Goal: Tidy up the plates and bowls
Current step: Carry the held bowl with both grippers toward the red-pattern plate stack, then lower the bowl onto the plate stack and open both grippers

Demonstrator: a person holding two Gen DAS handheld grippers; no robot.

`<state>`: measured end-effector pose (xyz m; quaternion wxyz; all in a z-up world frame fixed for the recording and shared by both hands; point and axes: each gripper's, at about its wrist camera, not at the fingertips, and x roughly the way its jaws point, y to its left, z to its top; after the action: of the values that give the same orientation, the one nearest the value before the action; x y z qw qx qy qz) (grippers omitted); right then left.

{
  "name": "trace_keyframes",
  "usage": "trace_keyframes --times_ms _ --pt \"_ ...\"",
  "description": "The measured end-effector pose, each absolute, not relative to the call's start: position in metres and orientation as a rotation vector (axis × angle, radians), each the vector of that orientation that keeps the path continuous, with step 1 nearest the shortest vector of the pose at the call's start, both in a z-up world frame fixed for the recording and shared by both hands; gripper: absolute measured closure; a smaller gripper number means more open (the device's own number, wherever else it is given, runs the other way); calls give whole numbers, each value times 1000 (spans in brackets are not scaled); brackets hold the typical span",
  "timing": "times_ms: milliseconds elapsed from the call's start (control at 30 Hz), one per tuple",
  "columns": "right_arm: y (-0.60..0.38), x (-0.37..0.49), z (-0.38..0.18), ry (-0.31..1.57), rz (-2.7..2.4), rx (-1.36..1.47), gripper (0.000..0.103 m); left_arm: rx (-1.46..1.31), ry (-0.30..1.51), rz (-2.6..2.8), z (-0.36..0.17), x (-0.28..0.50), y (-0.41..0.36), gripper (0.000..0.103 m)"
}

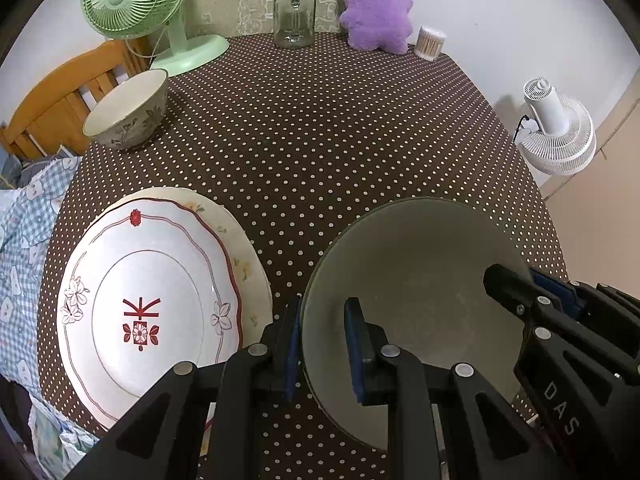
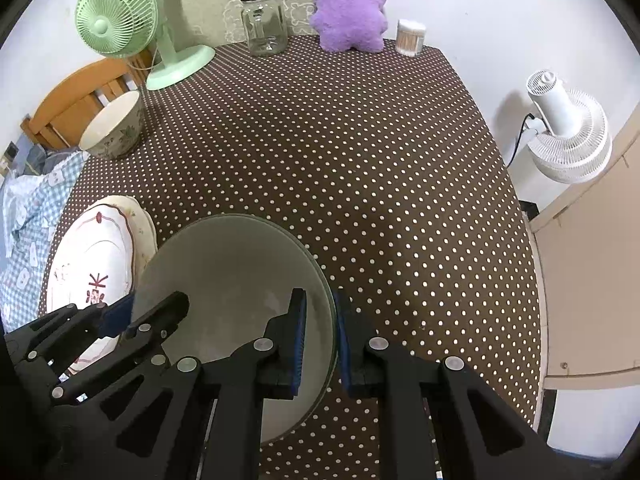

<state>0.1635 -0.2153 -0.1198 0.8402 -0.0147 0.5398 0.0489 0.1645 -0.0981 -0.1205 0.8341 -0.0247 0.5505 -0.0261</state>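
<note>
A large grey-green bowl [image 1: 416, 280] [image 2: 240, 276] is held by both grippers over the near part of the dotted table. My left gripper [image 1: 324, 344] is shut on its left rim, one blue pad inside and one outside. My right gripper [image 2: 322, 340] is shut on its right rim in the same way. Left of the bowl, a white plate with red trim [image 1: 160, 296] [image 2: 92, 264] lies on top of a cream plate. A floral bowl [image 1: 128, 114] [image 2: 114, 128] stands at the far left edge.
Along the table's far edge stand a green fan [image 1: 140, 4], a glass jar [image 1: 294, 14], a purple plush toy [image 1: 376, 4] and a tub of cotton swabs [image 1: 430, 42]. A wooden chair [image 1: 60, 100] and checked cloth lie left. A white fan [image 1: 556, 128] stands right.
</note>
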Motion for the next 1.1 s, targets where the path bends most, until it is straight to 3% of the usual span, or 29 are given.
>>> trace_keyframes --times_ms 200,267,367,533,767,933,1100 --pt "-217 164 -125 1159 102 -29 86 -48 1154 -48 -120 163 -99 83" --pt "-217 165 -130 1175 114 -45 85 -56 1142 -51 -118 161 -99 74" --pt "-218 164 -132 1189 131 -42 66 -39 1118 -52 -112 158 -101 68" --pt "-232 166 -123 1154 146 -27 44 -63 1132 -14 -107 162 -100 61" --pt "-252 171 -101 1113 230 8 38 -105 1092 75 -84 161 -100 32" --pt "-262 175 -82 1093 281 37 33 -113 1036 123 -63 159 -99 22" --pt "-265 183 -61 1080 303 60 33 -97 966 157 -40 158 -95 20"
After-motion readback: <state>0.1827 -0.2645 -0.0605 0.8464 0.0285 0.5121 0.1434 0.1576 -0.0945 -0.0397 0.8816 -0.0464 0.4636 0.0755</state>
